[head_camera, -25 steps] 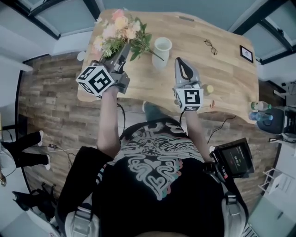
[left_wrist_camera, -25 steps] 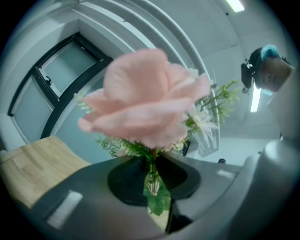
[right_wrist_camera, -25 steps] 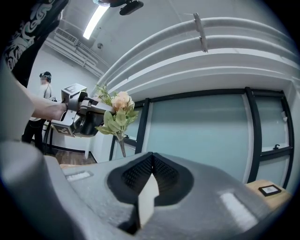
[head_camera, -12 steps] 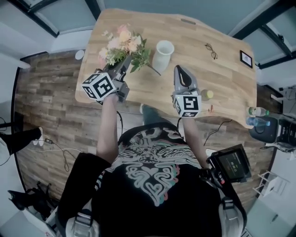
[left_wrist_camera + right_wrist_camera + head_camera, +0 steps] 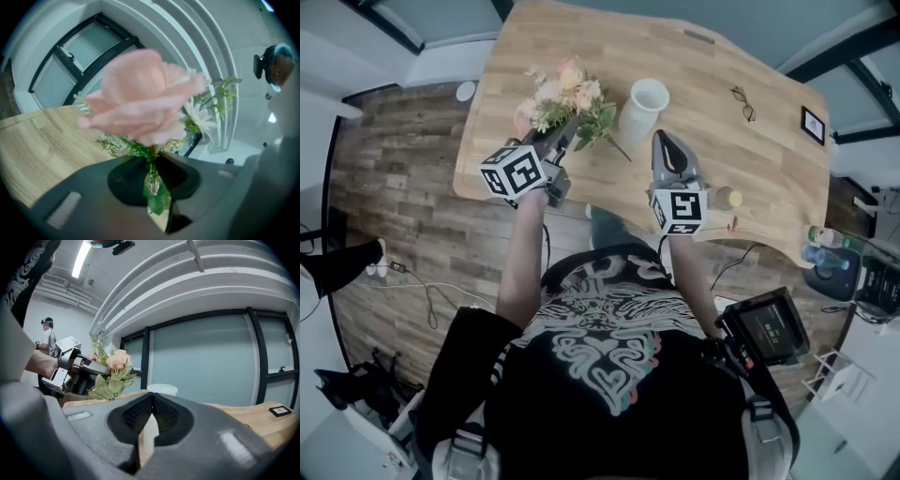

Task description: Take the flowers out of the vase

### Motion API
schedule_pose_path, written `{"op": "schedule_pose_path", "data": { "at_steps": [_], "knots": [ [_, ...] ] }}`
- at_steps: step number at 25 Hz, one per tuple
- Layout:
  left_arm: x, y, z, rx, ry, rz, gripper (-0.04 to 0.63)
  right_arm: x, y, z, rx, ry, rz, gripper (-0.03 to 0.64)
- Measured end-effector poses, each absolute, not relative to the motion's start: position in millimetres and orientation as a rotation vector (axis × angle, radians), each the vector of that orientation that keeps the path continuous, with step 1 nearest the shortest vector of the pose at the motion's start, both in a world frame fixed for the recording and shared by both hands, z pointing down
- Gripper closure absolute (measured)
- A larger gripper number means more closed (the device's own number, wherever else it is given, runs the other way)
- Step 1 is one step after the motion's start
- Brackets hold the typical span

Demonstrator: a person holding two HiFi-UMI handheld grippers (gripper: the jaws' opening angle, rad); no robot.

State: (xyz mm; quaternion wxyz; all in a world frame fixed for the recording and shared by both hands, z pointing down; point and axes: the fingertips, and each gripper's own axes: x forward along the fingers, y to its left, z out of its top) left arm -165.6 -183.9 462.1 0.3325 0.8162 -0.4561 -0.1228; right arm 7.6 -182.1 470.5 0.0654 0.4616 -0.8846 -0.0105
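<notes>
A bouquet of pink and cream flowers point(image 5: 565, 94) hangs out of the vase, over the wooden table point(image 5: 722, 56). My left gripper point(image 5: 565, 142) is shut on its green stems. In the left gripper view a big pink rose point(image 5: 145, 98) fills the middle, and the stems point(image 5: 151, 164) are pinched between the jaws of the left gripper point(image 5: 152, 176). The white vase point(image 5: 644, 101) stands upright and empty just right of the bouquet. My right gripper point(image 5: 662, 139) hovers in front of the vase, shut on nothing. In the right gripper view the right gripper point(image 5: 151, 399) points at the vase rim point(image 5: 162, 389), with the bouquet point(image 5: 115, 369) to its left.
Eyeglasses point(image 5: 743, 103) and a small black picture frame point(image 5: 813, 125) lie at the table's far right. A small yellow object point(image 5: 729, 197) sits near the front edge beside my right gripper. Bottles point(image 5: 820, 246) stand off the table's right end. A person point(image 5: 47, 341) stands in the background.
My left gripper has sunk toward the table with the bouquet still in it. The right gripper has dropped a little as well, still shut.
</notes>
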Motion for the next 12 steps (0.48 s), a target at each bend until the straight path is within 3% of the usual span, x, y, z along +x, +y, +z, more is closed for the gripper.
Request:
{"op": "schedule_pose_path", "data": {
  "at_steps": [12],
  "knots": [
    [-159.5,-206.2,536.9,2.003,-1.152,-0.202,0.546,9.1,-208.0,512.0,1.406,-2.591,0.068,0.618]
  ]
}}
